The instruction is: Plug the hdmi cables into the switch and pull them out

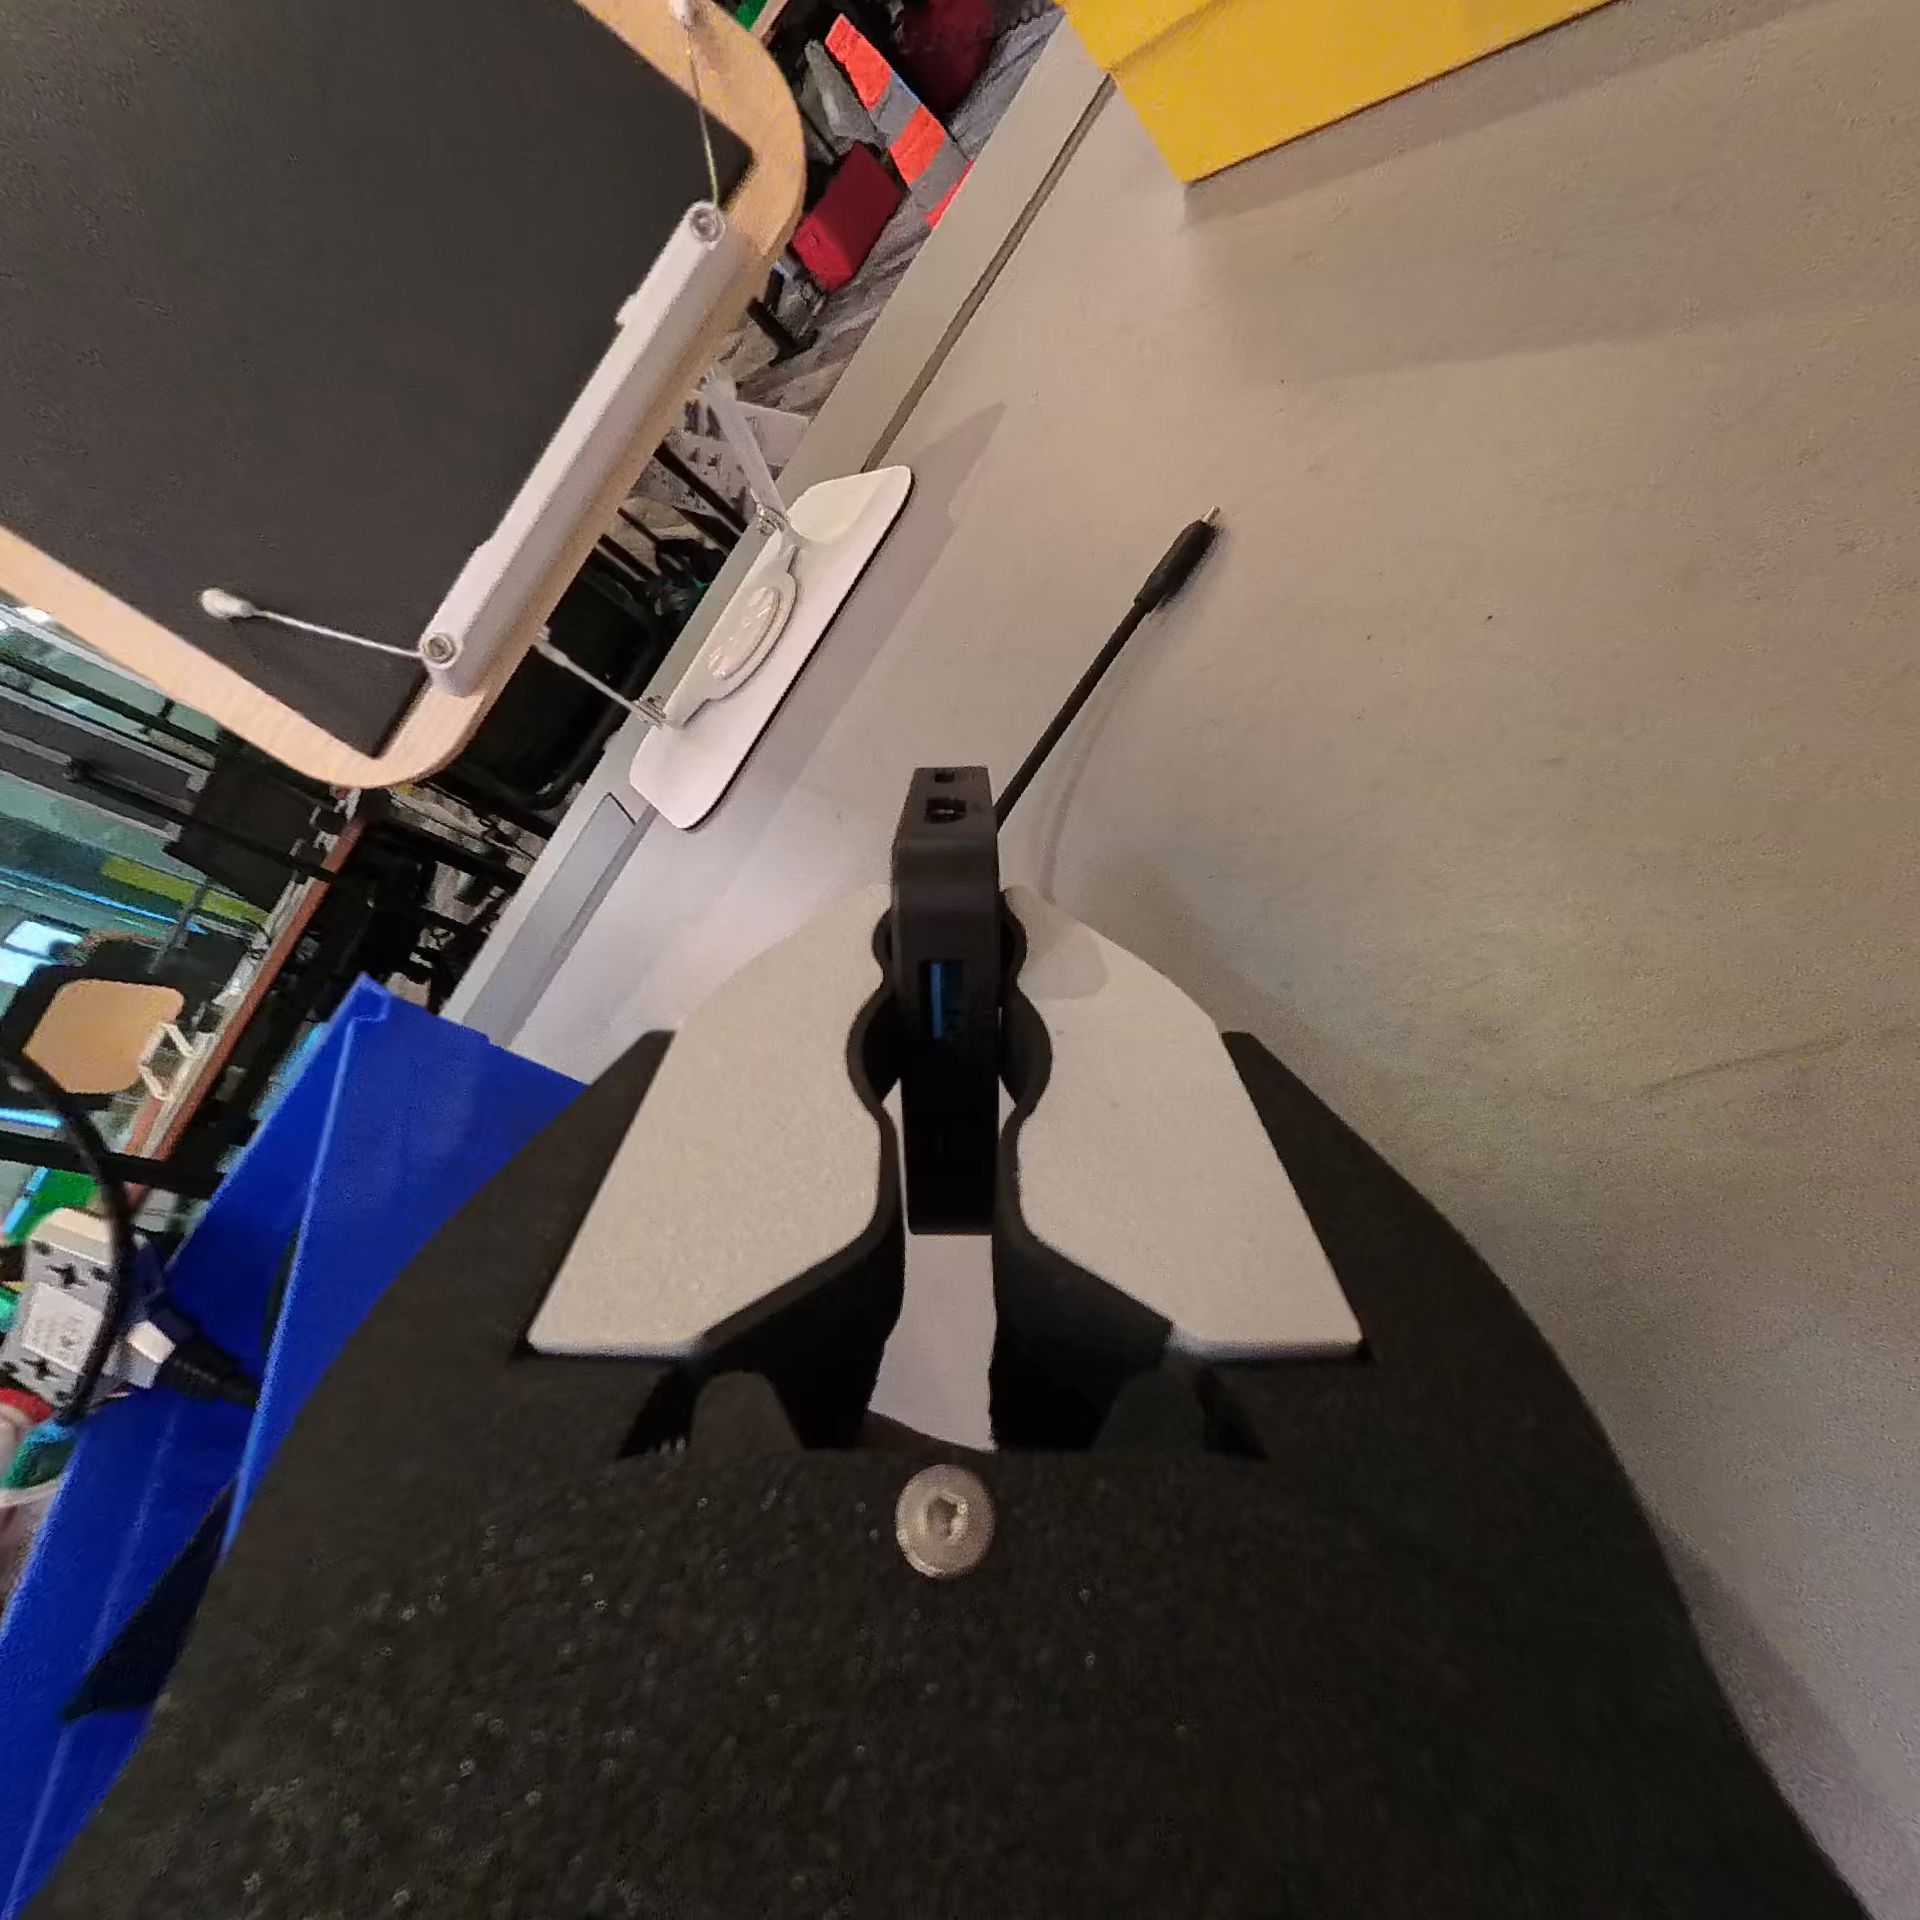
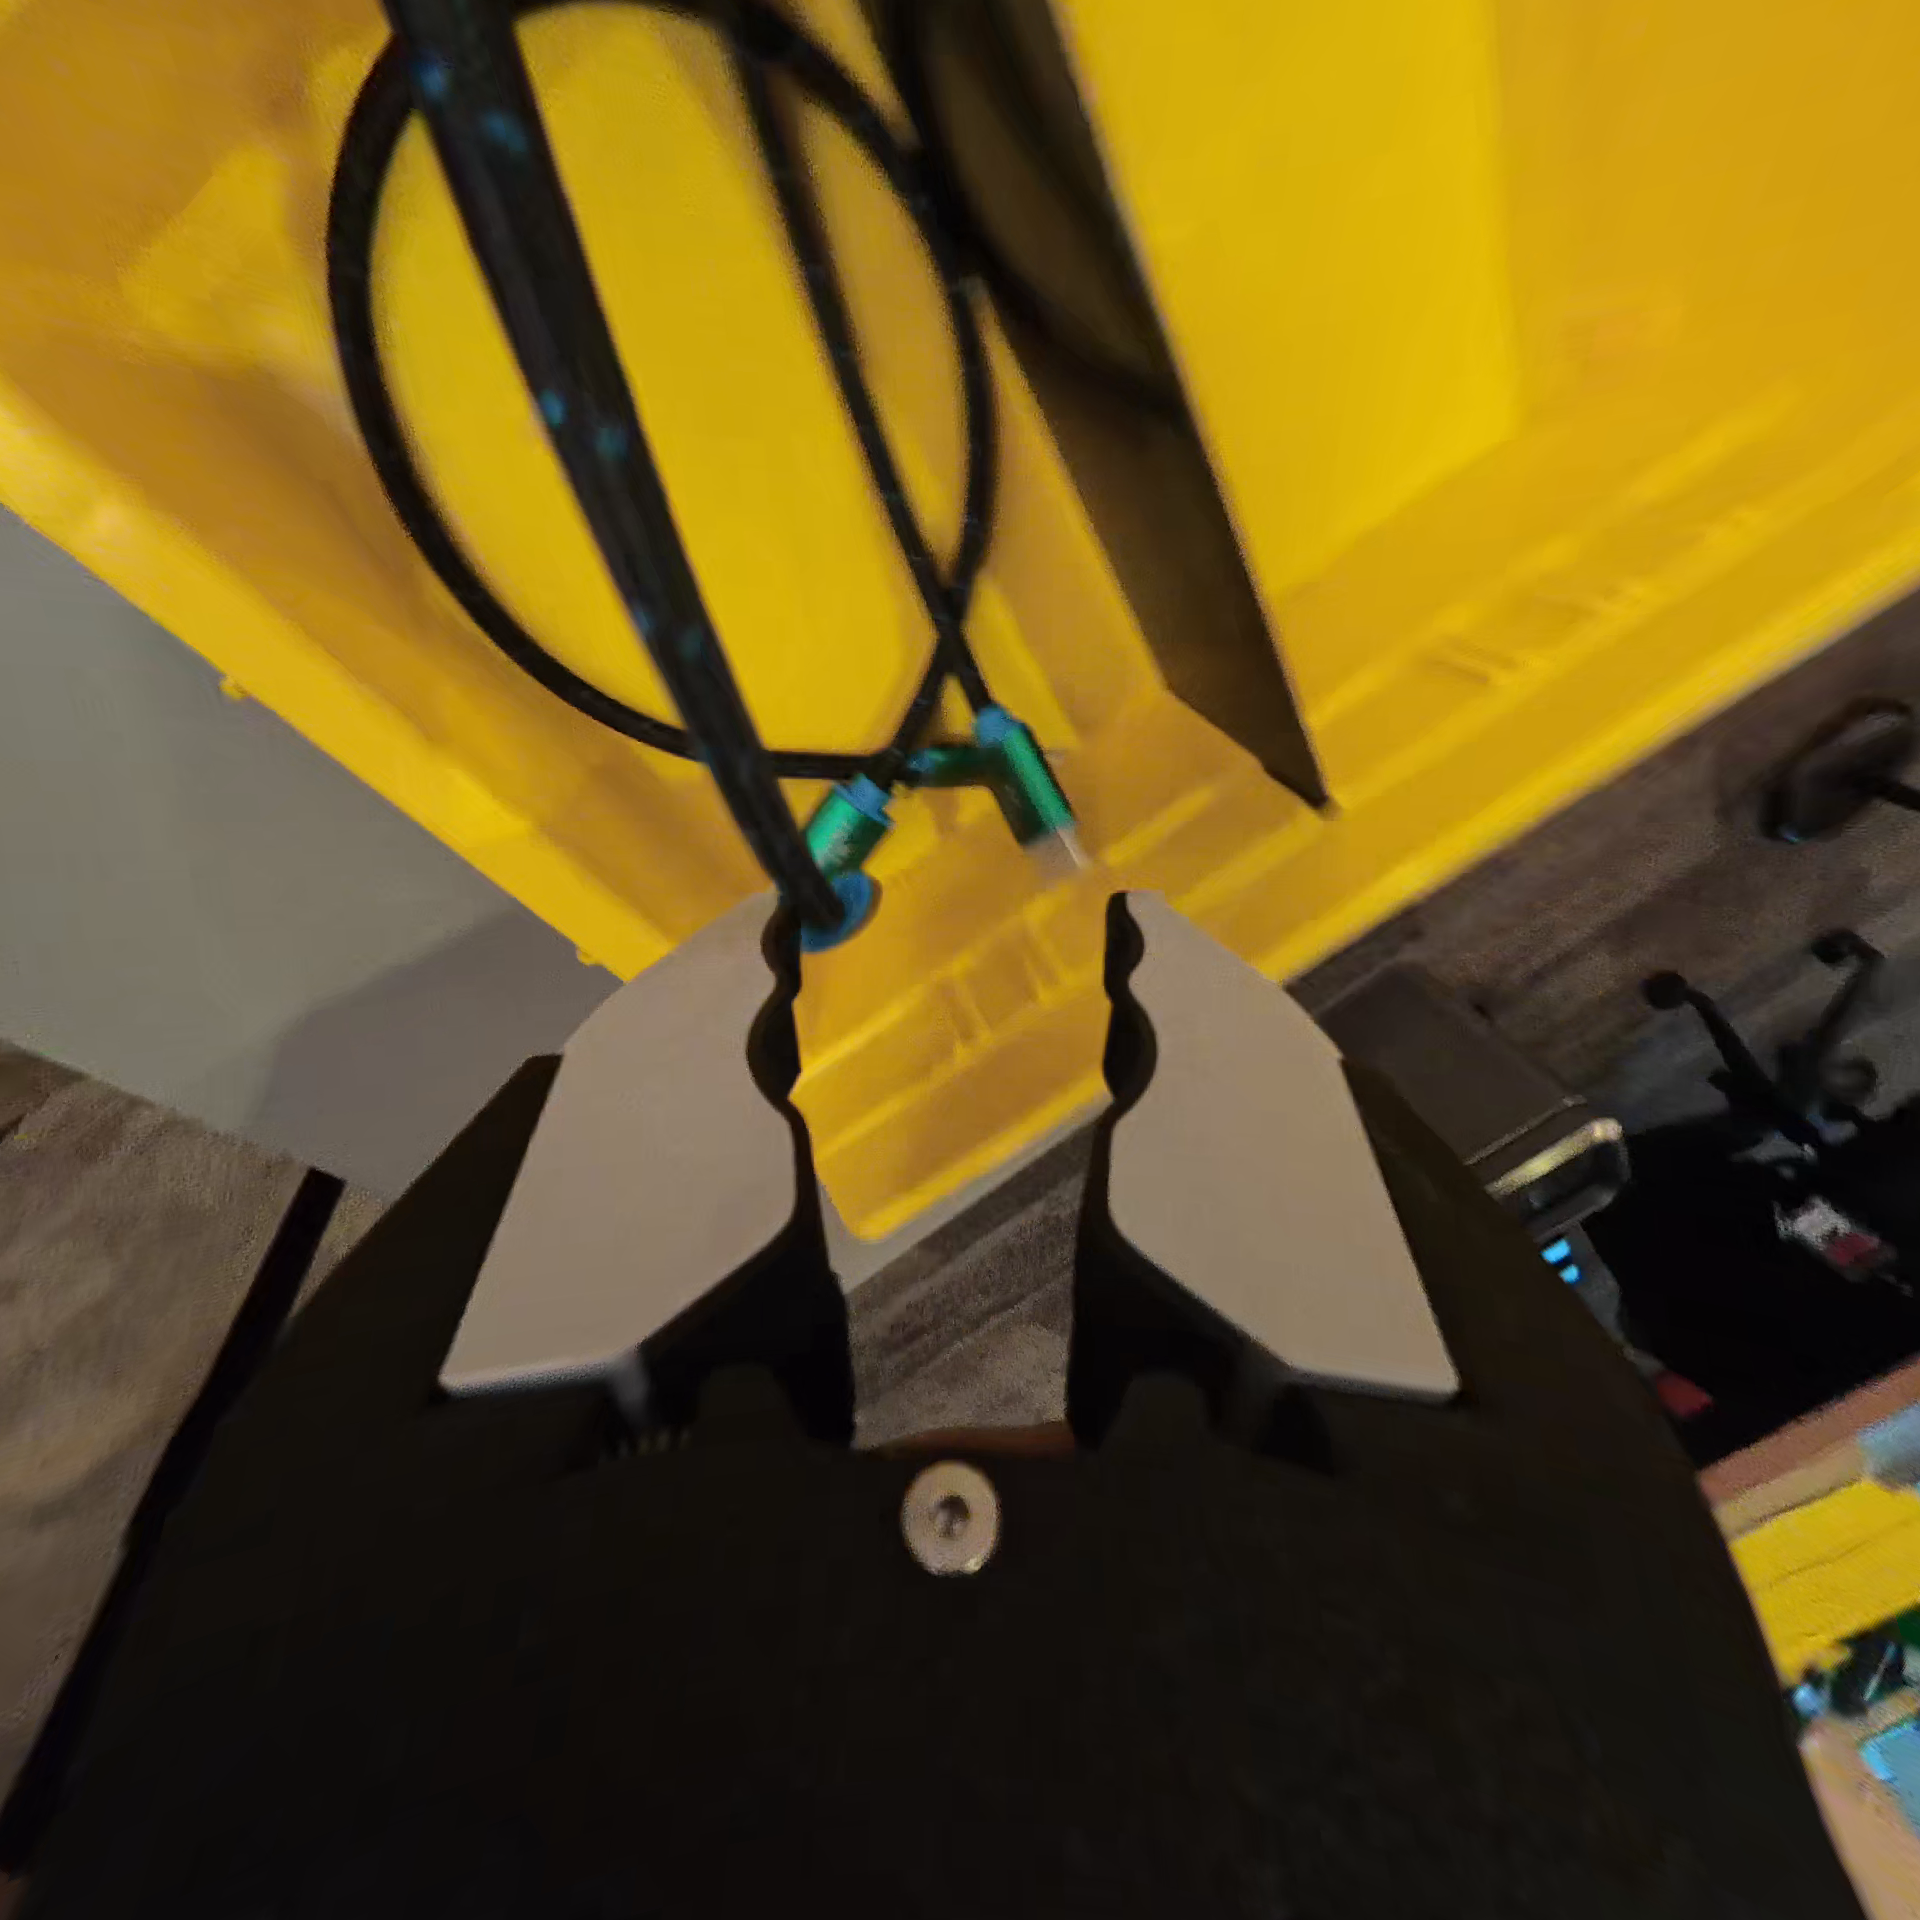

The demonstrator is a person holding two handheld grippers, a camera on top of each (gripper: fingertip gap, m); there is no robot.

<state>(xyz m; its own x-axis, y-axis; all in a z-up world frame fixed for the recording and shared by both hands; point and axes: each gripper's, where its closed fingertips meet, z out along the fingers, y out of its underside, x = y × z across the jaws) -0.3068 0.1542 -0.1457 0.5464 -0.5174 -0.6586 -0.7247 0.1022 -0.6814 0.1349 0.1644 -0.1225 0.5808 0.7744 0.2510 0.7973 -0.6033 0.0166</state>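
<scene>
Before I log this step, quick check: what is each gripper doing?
Left gripper: shut on the black switch, held between its fingers.
Right gripper: open, holding nothing, close to the braided cables in the yellow bin.

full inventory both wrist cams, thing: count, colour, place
switch: 1, black, clamped in left gripper, short cable trailing onto table
table: 1, grey
board: 1, black, wood rim, upper left
stand base: 1, white, table edge
blue bin: 1, left
yellow bin: 1, ahead of right gripper
cables: several, black, green plugs, in yellow bin
left gripper: shut on switch
right gripper: open, nearing cables
</scene>
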